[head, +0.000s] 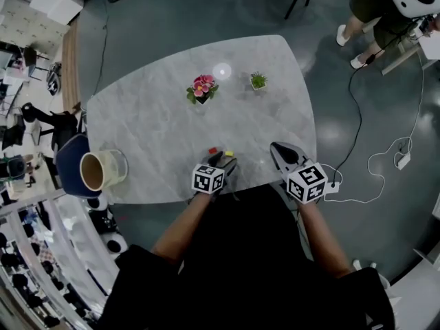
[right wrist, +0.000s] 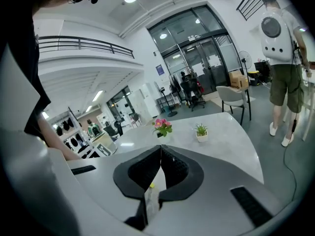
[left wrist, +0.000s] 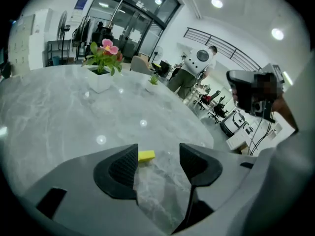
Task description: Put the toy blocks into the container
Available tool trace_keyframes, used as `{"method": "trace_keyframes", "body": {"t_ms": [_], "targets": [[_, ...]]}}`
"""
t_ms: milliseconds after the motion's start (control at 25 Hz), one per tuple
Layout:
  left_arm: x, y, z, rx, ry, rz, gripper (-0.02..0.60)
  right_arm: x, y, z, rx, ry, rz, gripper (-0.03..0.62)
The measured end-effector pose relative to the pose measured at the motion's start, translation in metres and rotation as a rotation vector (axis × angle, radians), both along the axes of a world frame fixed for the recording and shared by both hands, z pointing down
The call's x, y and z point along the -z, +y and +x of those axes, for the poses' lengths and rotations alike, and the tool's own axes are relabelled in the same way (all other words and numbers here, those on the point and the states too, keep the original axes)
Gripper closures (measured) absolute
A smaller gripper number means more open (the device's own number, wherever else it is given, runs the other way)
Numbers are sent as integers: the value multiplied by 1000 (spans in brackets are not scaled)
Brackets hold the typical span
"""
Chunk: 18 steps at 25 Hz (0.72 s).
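Table [head: 151,122]: pale marble top with rounded corners.
Container [head: 102,170]: beige, at the table's left edge, well apart from the blocks.
Blocks: red block [head: 213,150] and yellow block [head: 229,153], near the front edge.
Left gripper [head: 223,162]: just behind the blocks.
Right gripper [head: 277,148]: over the front edge, jaws together.
Plants: pink flower pot [head: 202,88] and green plant [head: 258,81], farther back.

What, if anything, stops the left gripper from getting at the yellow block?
Probably nothing, so likely yes: the left gripper has its jaws apart, and the yellow block lies on the tabletop just beyond them, near one jaw's tip, unobstructed.
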<state>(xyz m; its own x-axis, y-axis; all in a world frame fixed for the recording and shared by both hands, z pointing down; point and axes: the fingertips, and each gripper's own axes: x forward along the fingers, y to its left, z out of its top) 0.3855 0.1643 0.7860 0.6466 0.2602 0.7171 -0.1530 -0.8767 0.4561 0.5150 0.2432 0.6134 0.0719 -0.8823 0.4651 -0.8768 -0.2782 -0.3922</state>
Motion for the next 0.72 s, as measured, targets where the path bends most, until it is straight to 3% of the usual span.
{"method": "trace_keyframes", "body": {"t_ms": [400, 720], "targets": [[-38, 1, 8, -55, -143, 17, 341, -14, 33, 18, -53, -12, -40, 594], [-57, 2, 3, -98, -194, 79, 376, -17, 25, -12, -15, -56, -29, 594]]}}
